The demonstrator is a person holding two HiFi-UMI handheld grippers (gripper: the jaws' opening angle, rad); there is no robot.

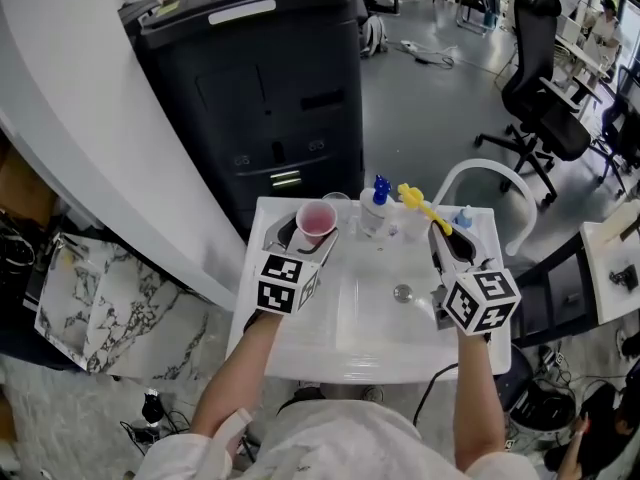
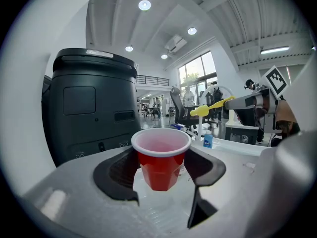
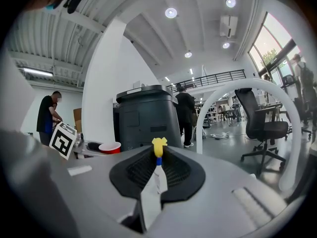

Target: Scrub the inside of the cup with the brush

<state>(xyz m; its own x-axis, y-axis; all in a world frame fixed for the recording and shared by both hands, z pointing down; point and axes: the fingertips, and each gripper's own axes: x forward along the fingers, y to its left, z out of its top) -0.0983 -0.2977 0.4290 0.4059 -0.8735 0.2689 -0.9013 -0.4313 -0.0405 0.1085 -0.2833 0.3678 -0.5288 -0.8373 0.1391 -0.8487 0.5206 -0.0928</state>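
A red plastic cup (image 1: 317, 222) with a white rim stands upright in my left gripper (image 1: 311, 232) over the back left of the white sink (image 1: 300, 360). In the left gripper view the cup (image 2: 161, 158) sits between the black pads (image 2: 119, 171), and my left gripper (image 2: 161, 175) is shut on its sides. My right gripper (image 1: 447, 238) is shut on the brush (image 1: 420, 206), whose yellow head points away toward the back. In the right gripper view the brush (image 3: 157, 168) rises between the pads, white handle below, yellow tip above. Brush and cup are apart.
A large black bin (image 1: 260, 78) stands behind the sink. A blue-capped bottle (image 1: 377, 204) and a small blue bottle (image 1: 463, 218) stand on the back rim. A white curved pipe (image 1: 490, 173) arches at the right. The drain (image 1: 402, 292) lies mid-basin. An office chair (image 1: 545, 98) is beyond.
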